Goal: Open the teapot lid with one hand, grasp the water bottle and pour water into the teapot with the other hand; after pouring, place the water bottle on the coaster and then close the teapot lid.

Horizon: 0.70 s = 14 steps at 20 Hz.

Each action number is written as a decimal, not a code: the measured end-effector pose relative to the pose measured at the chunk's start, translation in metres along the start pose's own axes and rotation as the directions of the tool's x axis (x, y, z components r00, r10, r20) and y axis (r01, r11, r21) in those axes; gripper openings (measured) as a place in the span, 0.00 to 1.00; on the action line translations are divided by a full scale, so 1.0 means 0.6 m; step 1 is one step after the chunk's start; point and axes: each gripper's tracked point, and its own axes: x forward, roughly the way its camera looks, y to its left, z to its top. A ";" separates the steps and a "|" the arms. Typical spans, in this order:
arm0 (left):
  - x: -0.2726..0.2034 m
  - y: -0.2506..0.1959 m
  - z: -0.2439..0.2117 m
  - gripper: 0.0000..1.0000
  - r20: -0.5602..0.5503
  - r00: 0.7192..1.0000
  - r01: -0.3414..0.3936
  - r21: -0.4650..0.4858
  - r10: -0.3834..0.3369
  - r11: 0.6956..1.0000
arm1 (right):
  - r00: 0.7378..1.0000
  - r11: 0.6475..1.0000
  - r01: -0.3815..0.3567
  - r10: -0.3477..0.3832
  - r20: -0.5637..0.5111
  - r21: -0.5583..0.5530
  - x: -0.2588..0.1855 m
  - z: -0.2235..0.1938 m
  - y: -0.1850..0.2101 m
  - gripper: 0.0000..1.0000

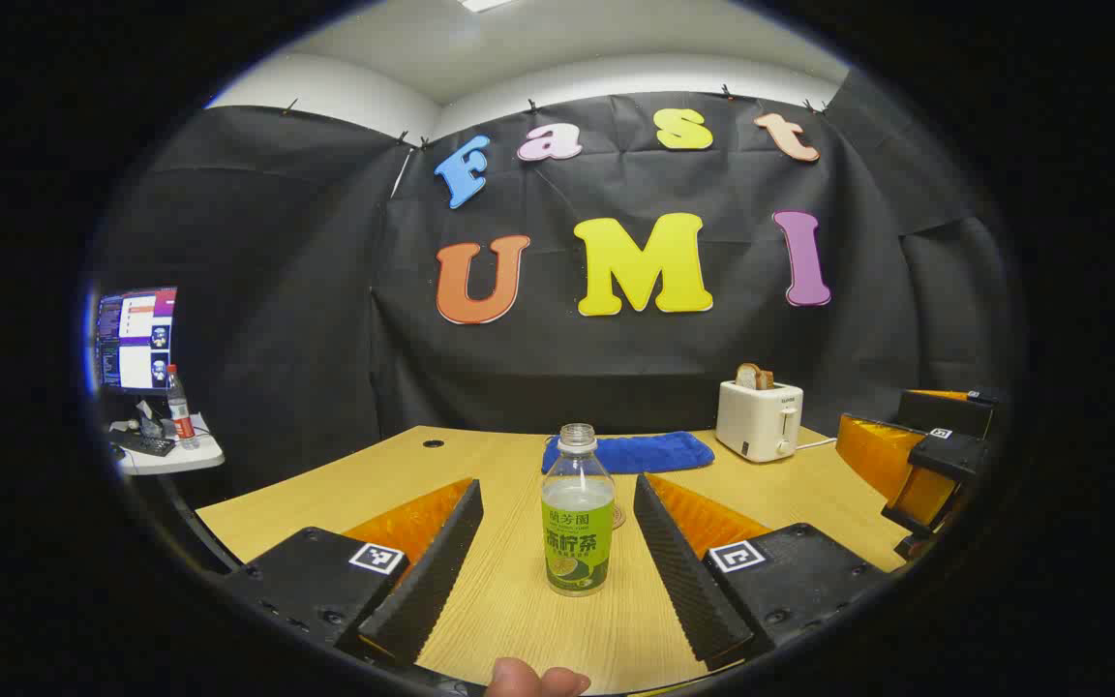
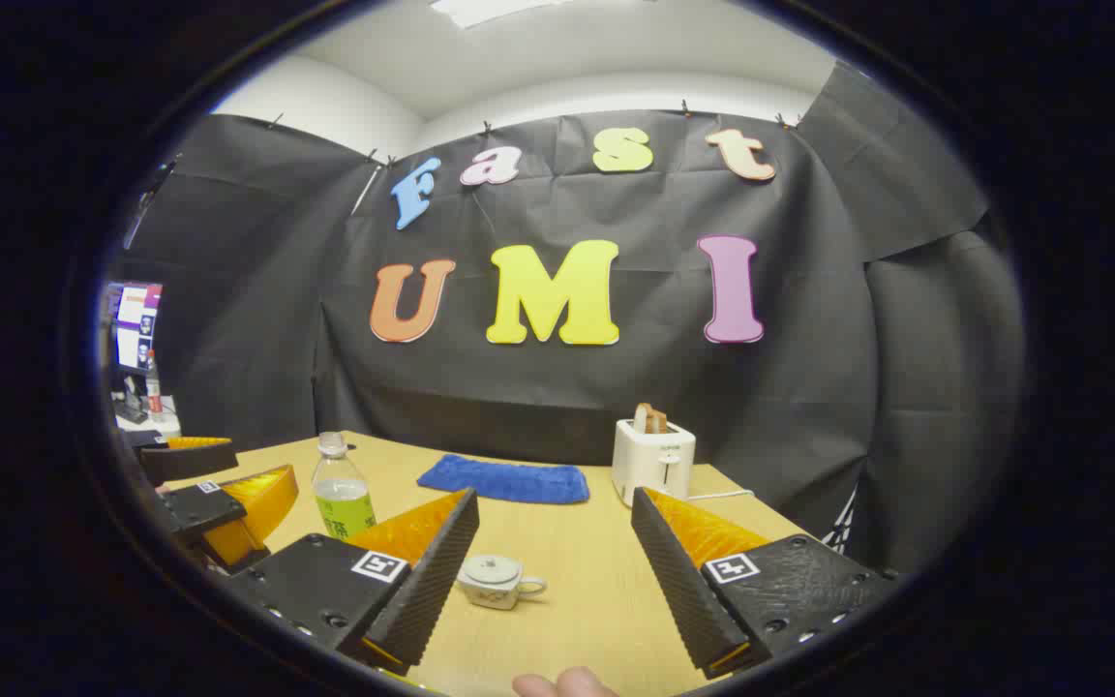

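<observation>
In the left gripper view, the left gripper point(image 1: 557, 552) has its fingers spread wide, and the clear plastic water bottle with a green label point(image 1: 577, 513) stands upright and uncapped on the light wooden bench point(image 1: 509, 610) between them, touching neither finger. A thin round coaster point(image 1: 618, 515) peeks out just behind the bottle. Toward the bench's far edge lies a folded blue cloth point(image 1: 630, 452), and to its right a white toaster point(image 1: 759, 419) with a slice of bread in it. The right gripper point(image 1: 916, 455) shows at the bench's right edge. A fingertip point(image 1: 533, 678) shows at the bottom. Off the bench to the left, a monitor point(image 1: 136, 337) stands on a small side table.

In the right gripper view, the right gripper point(image 2: 553, 571) also has its fingers wide apart, nothing between them. The small pale ceramic teapot point(image 2: 497, 581), lid on, sits on the bench near its front edge, just beside the gripper's left finger. The bottle stands farther left, near the left gripper at the bench's left edge.
</observation>
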 end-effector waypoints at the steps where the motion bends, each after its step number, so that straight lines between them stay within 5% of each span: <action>1: -0.002 0.000 0.000 0.98 0.000 1.000 -0.002 0.003 0.002 1.000 | 1.000 1.000 0.001 -0.001 0.000 0.003 0.000 0.000 0.000 0.95; 14: -0.001 -0.003 -0.005 0.98 -0.008 1.000 0.005 0.017 -0.005 1.000 | 1.000 1.000 0.002 -0.002 0.000 -0.007 0.001 -0.005 0.005 0.95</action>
